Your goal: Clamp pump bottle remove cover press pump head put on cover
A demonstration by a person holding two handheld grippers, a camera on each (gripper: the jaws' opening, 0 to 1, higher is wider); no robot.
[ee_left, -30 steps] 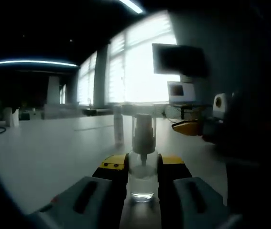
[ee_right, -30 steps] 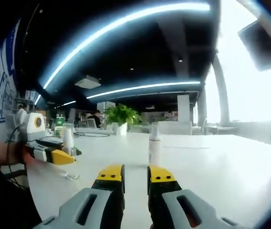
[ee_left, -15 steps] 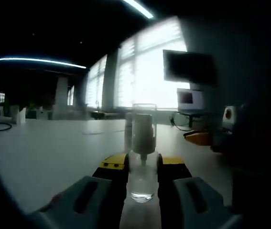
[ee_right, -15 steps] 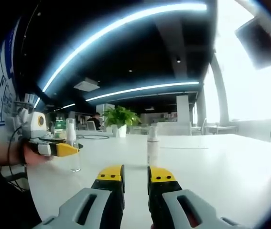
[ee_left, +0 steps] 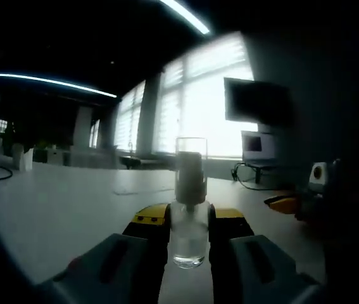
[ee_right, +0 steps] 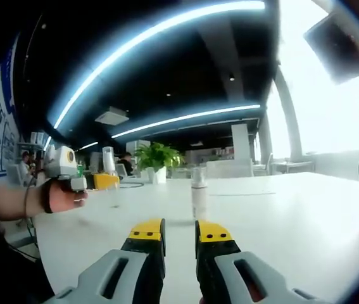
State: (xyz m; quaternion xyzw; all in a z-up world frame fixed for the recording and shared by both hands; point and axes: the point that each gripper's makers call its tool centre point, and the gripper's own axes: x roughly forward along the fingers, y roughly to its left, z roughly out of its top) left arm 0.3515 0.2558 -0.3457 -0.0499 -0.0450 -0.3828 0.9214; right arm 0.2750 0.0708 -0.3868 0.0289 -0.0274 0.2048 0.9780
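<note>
Two grippers share the work at a long white table (ee_right: 306, 209) in a dim, window-lit office. At the left of the right gripper view, a person's hand (ee_right: 62, 196) carries the left gripper (ee_right: 97, 182) with the pump bottle (ee_right: 109, 171) raised clear of the tabletop; a second small bottle (ee_right: 199, 190) stands alone at centre frame, well apart from it. At bottom centre of the same view the right gripper (ee_right: 173, 237) has its yellow-tipped jaws drawn near together with a narrow gap, pinching nothing.

In the left gripper view the left gripper's jaws pinch the bottle's clear lower body at centre frame, upright, with the transparent cover (ee_left: 190, 166) still seated over the white pump head (ee_left: 189, 183). At far right of that view the right gripper's yellow tip pokes in, just above the table's edge.

Judged from this, the clamp is made and cover removal is the step in hand. Doing it well likely means spreading the right jaws, approaching from the side, closing on the cover above the left jaws and pulling straight along the bottle's axis, while the left grip holds firm so the smooth body does not twist or slip.

Room looks generous: bare tabletop lies between the two grippers, and the standing bottle is the one thing to skirt.
</note>
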